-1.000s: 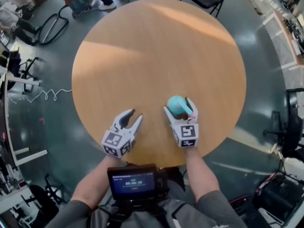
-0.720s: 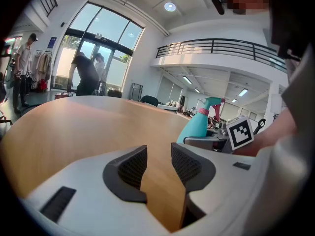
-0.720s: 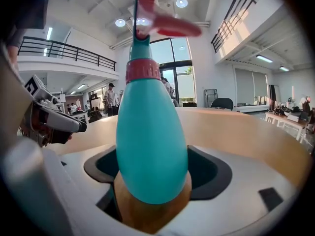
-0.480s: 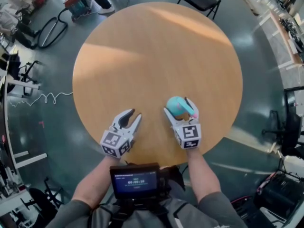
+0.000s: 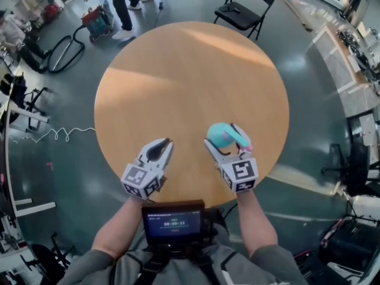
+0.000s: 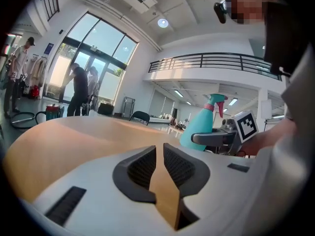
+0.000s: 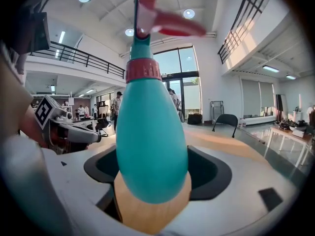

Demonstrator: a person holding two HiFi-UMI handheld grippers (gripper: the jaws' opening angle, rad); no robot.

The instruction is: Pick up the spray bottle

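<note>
A round wooden table (image 5: 178, 82) is seen from above. Near its rim at 7 o'clock, the left gripper (image 5: 164, 142) is held over the wood. Its jaws have just been closing and are almost pressed together. Only a thin slit is left. Nothing is caught in it, and the wood is seen through it.

At 3 o'clock from that gripper, near but apart, the bottle (image 5: 218, 136) is found over the table's 5 o'clock side. It is blue-green, with a pink neck ring and a pink trigger (image 7: 170, 26). It is pinched by the right gripper (image 5: 224, 134), with one jaw on each side of its fat belly. The bottle is held upright, with its neck at 12 o'clock in the right gripper view. Its round bottom is lifted off the table, and bare wood is seen under it. In the left gripper view the bottle is seen at 2 o'clock, with a jaw of the right gripper across its lower part.

Past the table at 1 o'clock, a black chair (image 5: 240, 8) is set on the floor.
</note>
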